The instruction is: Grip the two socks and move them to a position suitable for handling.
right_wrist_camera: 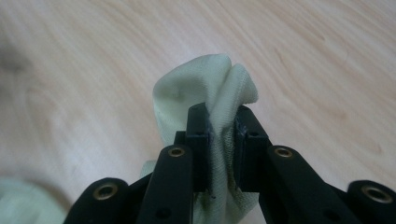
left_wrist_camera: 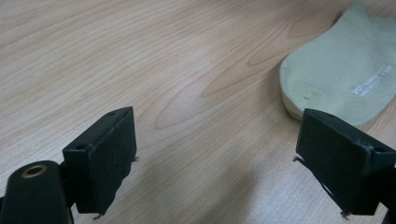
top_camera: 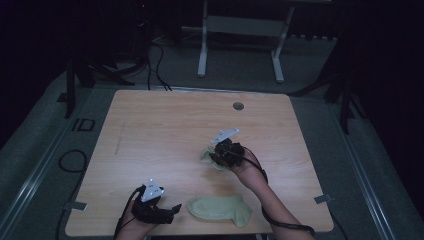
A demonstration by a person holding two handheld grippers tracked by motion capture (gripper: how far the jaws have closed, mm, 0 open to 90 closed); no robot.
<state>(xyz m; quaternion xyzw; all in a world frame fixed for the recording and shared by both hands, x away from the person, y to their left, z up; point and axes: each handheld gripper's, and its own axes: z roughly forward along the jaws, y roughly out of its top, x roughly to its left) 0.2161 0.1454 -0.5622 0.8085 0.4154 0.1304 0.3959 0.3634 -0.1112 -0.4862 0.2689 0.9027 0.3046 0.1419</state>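
Two pale green socks are on the wooden table [top_camera: 165, 125]. One sock [top_camera: 220, 209] lies flat near the front edge; in the left gripper view this flat sock [left_wrist_camera: 341, 79] sits at the upper right, just beyond the right jaw. My left gripper [top_camera: 167, 211] [left_wrist_camera: 215, 154] rests left of it, open, with bare wood between the jaws. My right gripper [top_camera: 222, 154] [right_wrist_camera: 223, 121] is shut on the second sock [top_camera: 209, 156] [right_wrist_camera: 205, 88], which bunches up above the pads and hangs above the table's middle.
A round grommet hole [top_camera: 238, 106] sits near the table's far edge. A white frame [top_camera: 202, 50] stands on the floor beyond the table. Cables [top_camera: 70, 160] loop on the floor at the left. Dark stands flank the table.
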